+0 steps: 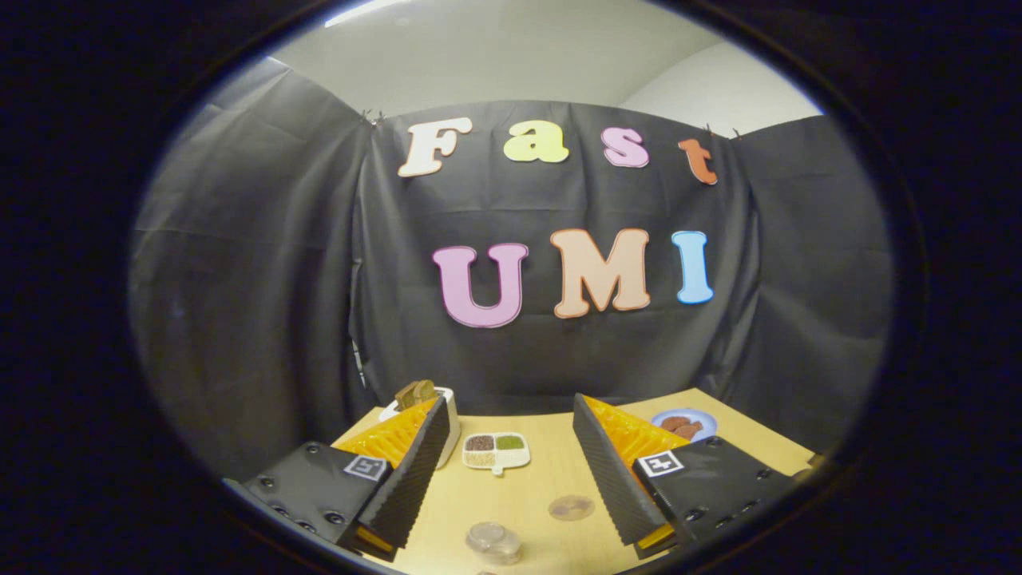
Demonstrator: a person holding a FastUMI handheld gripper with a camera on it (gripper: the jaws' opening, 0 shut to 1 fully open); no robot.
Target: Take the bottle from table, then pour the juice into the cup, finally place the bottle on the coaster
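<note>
The gripper [507, 479], fingers spread apart and holding nothing, hovers over open counter [527, 491], cup [494, 541] and coaster [571, 507] between them.

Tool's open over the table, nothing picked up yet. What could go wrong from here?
1. The tool is open and holds nothing; the clear object low between its fingers is hard to make out, so a grasp may miss or tip it.
2. The coaster lies close beside that object and could get nudged.
3. The small divided dish just beyond sits in the approach path.
</note>
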